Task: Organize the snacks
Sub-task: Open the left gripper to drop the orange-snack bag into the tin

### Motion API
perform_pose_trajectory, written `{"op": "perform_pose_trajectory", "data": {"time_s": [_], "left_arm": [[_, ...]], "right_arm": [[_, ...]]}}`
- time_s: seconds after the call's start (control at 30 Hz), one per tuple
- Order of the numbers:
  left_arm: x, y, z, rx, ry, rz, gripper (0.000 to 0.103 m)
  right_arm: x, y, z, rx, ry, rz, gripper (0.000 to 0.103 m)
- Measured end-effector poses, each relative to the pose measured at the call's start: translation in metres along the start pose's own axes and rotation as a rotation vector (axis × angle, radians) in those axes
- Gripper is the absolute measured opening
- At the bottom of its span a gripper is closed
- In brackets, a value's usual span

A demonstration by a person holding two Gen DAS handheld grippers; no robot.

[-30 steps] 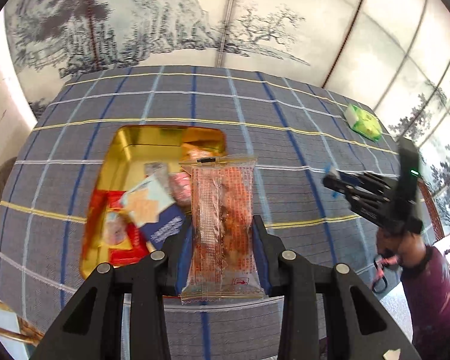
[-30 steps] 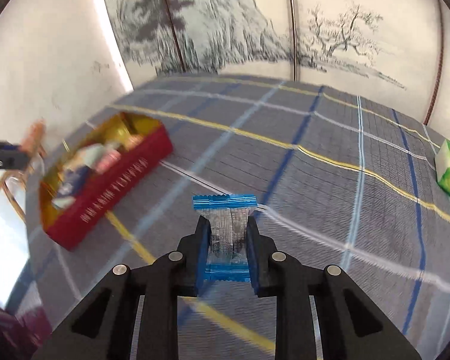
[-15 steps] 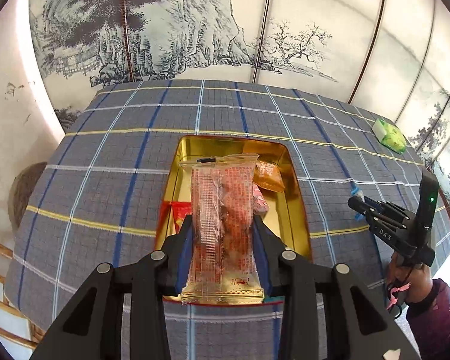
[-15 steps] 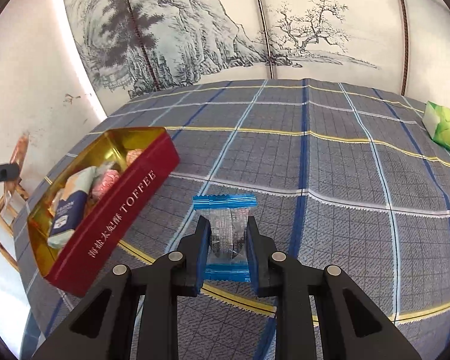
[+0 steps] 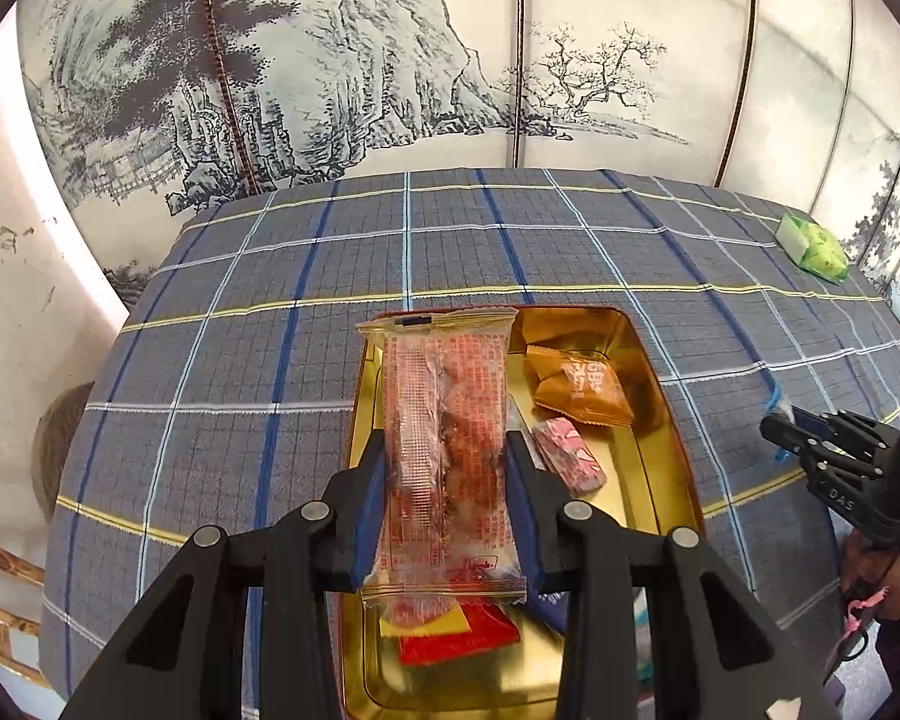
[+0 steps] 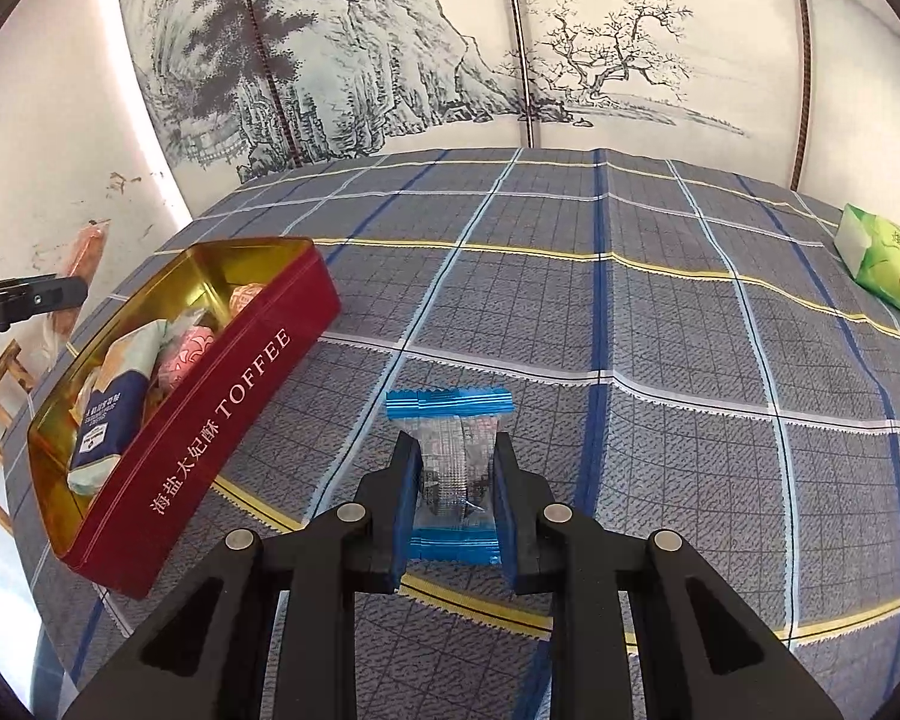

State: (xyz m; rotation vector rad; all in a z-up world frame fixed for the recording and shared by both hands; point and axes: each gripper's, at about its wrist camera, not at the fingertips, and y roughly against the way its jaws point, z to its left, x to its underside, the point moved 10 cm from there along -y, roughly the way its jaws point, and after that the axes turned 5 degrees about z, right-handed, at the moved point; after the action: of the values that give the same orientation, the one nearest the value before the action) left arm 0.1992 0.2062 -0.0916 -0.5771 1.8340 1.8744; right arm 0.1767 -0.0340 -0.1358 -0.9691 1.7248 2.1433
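A person holds a two-finger gripper in each hand over a tabletop (image 6: 660, 360) covered in grey cloth with blue, white and yellow check lines.

The left gripper (image 5: 447, 480) has its jaws clenched on a long clear snack packet with red print (image 5: 447, 438), gripped at its sides and held upright above an open tin (image 5: 672, 432). The tin is gold inside and dark red outside, with the word TOFFEE on its long side. From the left gripper's view, an orange packet (image 5: 582, 387) lies in the tin at about 1 o'clock of the held packet, a small pink wrapped sweet (image 5: 570, 459) at 3 o'clock, and a red and yellow wrapper (image 5: 456, 636) at 6 o'clock.

The right gripper (image 6: 456, 486) has its jaws clenched on a small clear sweet with blue crimped ends (image 6: 450, 468), held above the cloth to the right of the tin, apart from it. From this side the tin lies at 9 o'clock of the held sweet, and a pale packet with a navy label (image 6: 111, 414) shows inside it.

A green packet (image 6: 882, 264) lies well apart at the tabletop's far right edge, at 2 o'clock. Behind stands a folding screen (image 6: 390, 48) painted with ink mountains and trees.
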Motion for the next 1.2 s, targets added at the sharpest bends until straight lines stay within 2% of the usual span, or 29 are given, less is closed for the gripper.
{"op": "perform_pose_trajectory", "data": {"time_s": [0.43,0.97,1.1,1.2], "left_arm": [[-0.018,-0.015,-0.005,-0.085,-0.084,-0.054,0.033],[-0.022,-0.029,-0.005,-0.101,-0.095,-0.053,0.034],[-0.023,-0.033,0.0,-0.13,-0.096,-0.072,0.037],[-0.023,-0.032,0.003,-0.156,-0.098,-0.082,0.055]], "right_arm": [[0.001,-0.003,-0.004,0.028,-0.008,0.013,0.024],[0.003,-0.008,-0.006,0.042,-0.008,0.03,0.024],[0.003,-0.008,-0.006,0.042,-0.008,0.03,0.024],[0.003,-0.008,-0.006,0.042,-0.008,0.03,0.024]]}}
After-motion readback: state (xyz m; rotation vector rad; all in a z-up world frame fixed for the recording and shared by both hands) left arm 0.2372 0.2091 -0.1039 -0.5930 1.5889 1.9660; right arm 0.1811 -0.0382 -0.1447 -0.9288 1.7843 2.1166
